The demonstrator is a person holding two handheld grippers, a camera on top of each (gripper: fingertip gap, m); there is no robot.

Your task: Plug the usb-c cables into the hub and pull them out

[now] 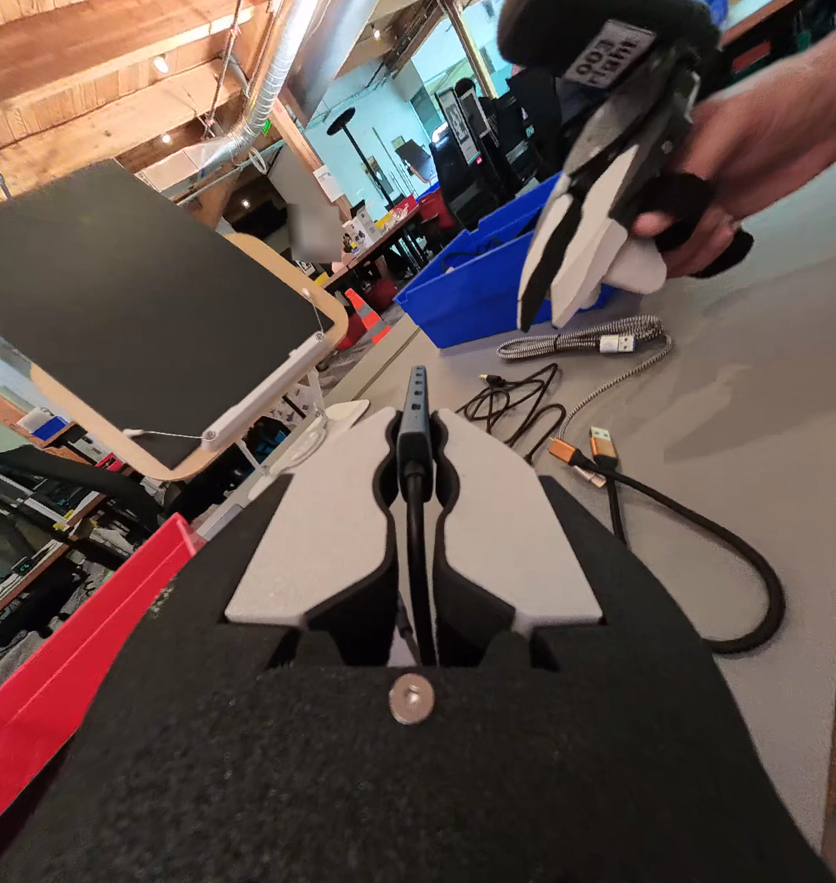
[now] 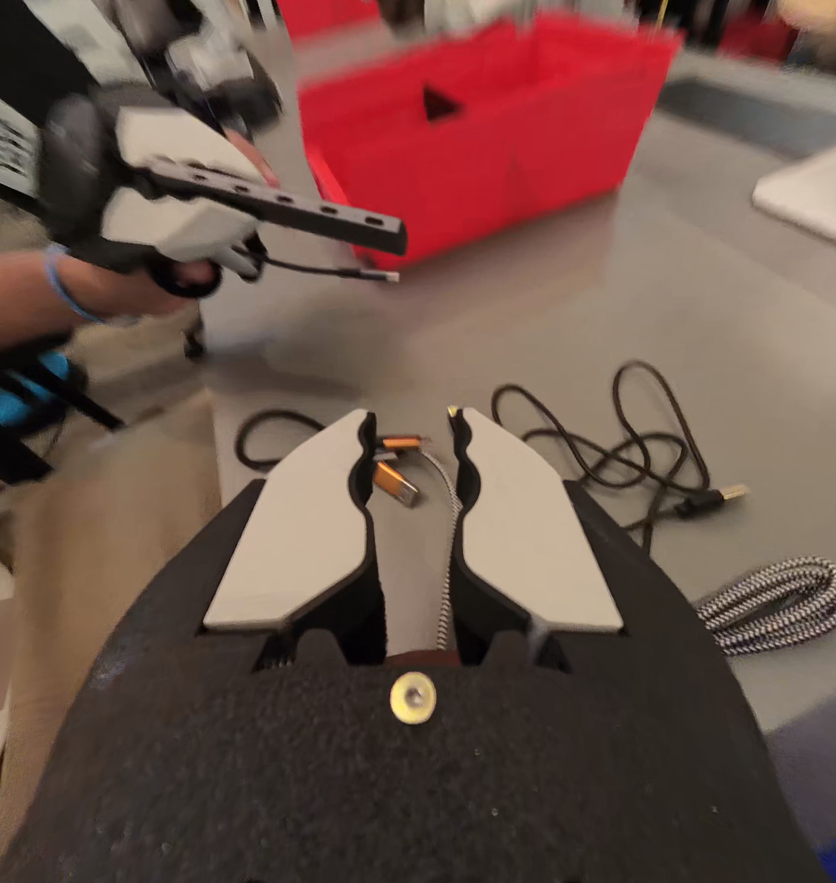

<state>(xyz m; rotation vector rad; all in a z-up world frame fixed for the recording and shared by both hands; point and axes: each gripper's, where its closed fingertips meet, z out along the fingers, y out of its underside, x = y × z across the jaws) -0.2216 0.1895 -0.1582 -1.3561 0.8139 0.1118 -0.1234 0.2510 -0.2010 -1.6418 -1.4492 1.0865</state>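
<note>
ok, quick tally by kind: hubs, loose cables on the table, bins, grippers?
Hub: 1
Loose cables: 3 (braided cable, thin black cable, thick black cable)
Bins: 2 (blue bin, red bin)
Grippers: 2 (left gripper, right gripper)
Total: 8

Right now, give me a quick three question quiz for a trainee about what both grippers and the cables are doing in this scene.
1. True or false: the left gripper is clamped on the hub.
2. Which best describes the right gripper?
A. Shut on a cable
B. Open and empty above the orange-tipped plugs
C. Holding the red bin
3. Fill in: the bundled striped braided cable lies on the grey table just in front of the ____ bin.

Key:
1. True; the hub sticks out forward between the fingers.
2. B
3. Blue
</note>
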